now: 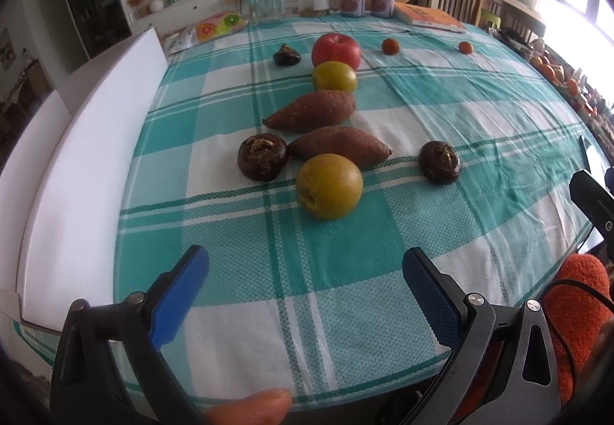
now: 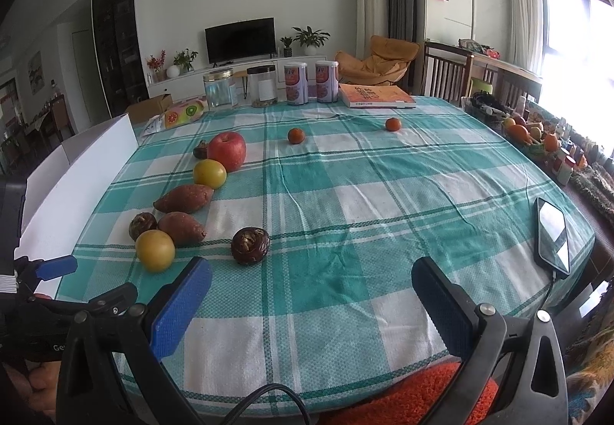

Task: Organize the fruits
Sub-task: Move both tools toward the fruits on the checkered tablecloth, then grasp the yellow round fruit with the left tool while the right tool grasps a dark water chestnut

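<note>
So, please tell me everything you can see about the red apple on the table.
The red apple is round and smooth, red with paler yellowish patches near its dimpled top. It sits upright on the checked tablecloth, at the far end of a row of produce. A yellow-green fruit lies just in front of it, apparently touching. A small dark chestnut sits at its left. Nothing holds it.
</note>
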Tool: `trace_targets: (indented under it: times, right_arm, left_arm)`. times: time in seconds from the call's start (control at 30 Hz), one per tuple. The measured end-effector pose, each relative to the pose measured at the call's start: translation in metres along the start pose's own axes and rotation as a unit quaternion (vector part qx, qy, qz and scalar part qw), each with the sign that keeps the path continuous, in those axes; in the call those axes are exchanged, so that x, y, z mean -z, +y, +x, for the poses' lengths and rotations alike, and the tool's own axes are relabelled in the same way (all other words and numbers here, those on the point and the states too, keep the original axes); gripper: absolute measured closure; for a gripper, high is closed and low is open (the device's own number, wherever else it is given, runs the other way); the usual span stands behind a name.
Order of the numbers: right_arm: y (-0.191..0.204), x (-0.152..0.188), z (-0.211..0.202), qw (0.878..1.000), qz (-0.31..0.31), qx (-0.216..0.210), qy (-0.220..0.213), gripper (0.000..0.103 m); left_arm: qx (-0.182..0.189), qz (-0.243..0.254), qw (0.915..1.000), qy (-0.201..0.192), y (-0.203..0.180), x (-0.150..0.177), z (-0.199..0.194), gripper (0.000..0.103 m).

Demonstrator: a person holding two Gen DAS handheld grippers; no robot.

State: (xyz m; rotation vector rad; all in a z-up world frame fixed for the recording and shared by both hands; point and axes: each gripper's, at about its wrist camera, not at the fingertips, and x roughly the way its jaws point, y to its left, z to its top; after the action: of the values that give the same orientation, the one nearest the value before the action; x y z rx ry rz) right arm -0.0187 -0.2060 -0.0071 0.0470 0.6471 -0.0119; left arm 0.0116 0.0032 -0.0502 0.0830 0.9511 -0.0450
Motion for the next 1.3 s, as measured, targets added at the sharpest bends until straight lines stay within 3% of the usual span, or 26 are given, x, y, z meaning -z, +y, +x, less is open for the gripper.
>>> trace_targets:
  times: [0.27, 0.47, 0.83, 1.3]
  right_arm:
    - [-0.001, 0.001, 0.004, 1.0, -0.001, -0.001, 0.008, 0.0]
    - [0.001, 0.001, 0.005, 1.0, -0.001, -0.001, 0.008, 0.0]
    - [-0.005, 0.002, 0.01, 1.0, 0.008, -0.009, 0.018, 0.0]
    - [-0.015, 0.005, 0.011, 0.999, 0.031, -0.019, 0.024, 0.0]
  left_arm:
    - [-0.003, 0.0, 0.9997, 0.023, 0.0, 0.01, 0.019, 0.001]
    - [-0.007, -0.005, 0.9978, 0.065, 0.008, 0.011, 0.049, 0.001]
    - [0.01, -0.025, 0.9979, 0.059, 0.015, 0.015, 0.05, 0.0]
    - [0.029, -0.002, 0.9991, 0.03, 0.016, 0.016, 0.049, 0.0]
